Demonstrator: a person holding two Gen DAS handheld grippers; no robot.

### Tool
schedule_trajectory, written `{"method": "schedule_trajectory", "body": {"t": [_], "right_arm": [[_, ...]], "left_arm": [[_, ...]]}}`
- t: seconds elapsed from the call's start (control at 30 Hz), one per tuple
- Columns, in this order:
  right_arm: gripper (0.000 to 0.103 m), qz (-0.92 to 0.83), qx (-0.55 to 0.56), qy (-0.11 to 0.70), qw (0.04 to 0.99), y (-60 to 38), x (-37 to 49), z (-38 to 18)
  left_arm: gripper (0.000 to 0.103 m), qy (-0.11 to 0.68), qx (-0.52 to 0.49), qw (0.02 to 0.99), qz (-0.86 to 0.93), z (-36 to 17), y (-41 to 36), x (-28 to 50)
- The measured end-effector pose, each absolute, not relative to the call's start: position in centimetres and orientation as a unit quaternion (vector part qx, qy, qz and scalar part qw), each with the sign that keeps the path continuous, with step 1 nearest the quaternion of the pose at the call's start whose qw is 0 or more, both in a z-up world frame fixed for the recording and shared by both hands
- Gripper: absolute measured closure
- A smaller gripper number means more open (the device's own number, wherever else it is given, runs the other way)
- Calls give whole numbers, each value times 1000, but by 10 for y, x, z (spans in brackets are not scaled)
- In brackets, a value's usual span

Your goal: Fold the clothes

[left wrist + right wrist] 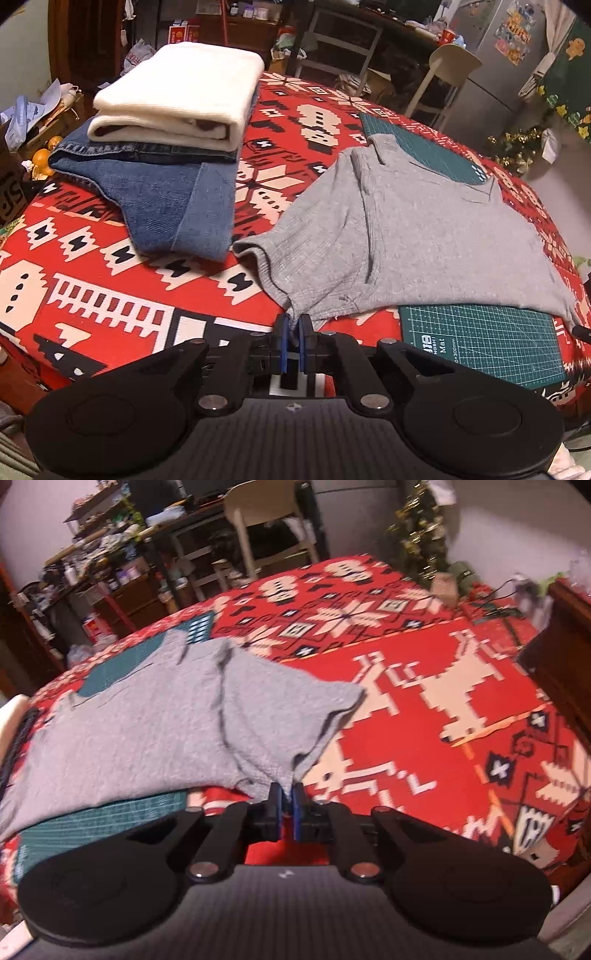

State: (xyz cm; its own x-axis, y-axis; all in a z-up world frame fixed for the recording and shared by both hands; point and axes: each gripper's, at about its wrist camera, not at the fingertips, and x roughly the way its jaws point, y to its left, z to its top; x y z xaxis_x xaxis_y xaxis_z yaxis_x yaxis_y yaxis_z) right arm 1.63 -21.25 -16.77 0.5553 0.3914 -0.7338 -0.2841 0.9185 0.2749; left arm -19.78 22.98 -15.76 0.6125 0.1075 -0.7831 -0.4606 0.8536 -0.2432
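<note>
The grey T-shirt (424,236) lies spread on the tabletop (92,295), which is covered in a red patterned cloth, partly over a green cutting mat (491,343); its hem runs along the near edge and its collar points toward the far edge, so its long axis goes from near to far, straight away from both grippers; the left gripper (294,326) has its blue-padded fingers pressed together on the hem's left corner, a small tuft of grey cloth pinched between them; the right gripper (285,794) likewise has its fingers closed on the hem's right corner, the fabric rising in a little peak into the pinch and the hem already lifted slightly off the mat there; each hand thus owns its own bottom corner, and neither is nearer the collar than the other; the rest of the shirt lies wholly beyond the fingers, sleeves out to the left and right, so the likely fold carries the hem up and away toward the far edge to meet the shoulders; toward the far left corner of the tabletop, well apart from the shirt, sits a stack of folded jeans (173,206) with a folded white garment (177,88) on top; the left sleeve comes near the jeans without touching them, as far as can be told.
</note>
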Motion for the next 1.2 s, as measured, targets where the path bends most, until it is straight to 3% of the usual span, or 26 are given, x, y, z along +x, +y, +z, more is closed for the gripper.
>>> {"method": "schedule_trajectory", "body": {"t": [0.1, 0.13, 0.47, 0.57, 0.67, 0.7, 1.03, 1.2], "right_arm": [[80, 185, 64, 410, 891, -218, 19, -158], [79, 180, 68, 404, 894, -221, 23, -155], [73, 132, 12, 399, 907, -215, 92, -166], [75, 138, -20, 405, 904, -203, 100, -174], [96, 145, -53, 396, 905, -192, 94, -175], [97, 148, -58, 395, 905, -189, 93, -175], [98, 131, -48, 389, 911, -201, 127, -175], [87, 131, -43, 387, 912, -200, 122, -175]], "left_arm": [[78, 402, -216, 875, 162, -154, 231, -200], [74, 399, -215, 877, 162, -152, 232, -201], [71, 402, -216, 872, 178, -147, 240, -201], [71, 404, -213, 871, 182, -146, 240, -200], [71, 408, -210, 869, 185, -145, 240, -198], [71, 410, -211, 868, 184, -145, 241, -197], [71, 413, -205, 868, 183, -139, 241, -194], [71, 407, -202, 871, 185, -139, 243, -195]]}}
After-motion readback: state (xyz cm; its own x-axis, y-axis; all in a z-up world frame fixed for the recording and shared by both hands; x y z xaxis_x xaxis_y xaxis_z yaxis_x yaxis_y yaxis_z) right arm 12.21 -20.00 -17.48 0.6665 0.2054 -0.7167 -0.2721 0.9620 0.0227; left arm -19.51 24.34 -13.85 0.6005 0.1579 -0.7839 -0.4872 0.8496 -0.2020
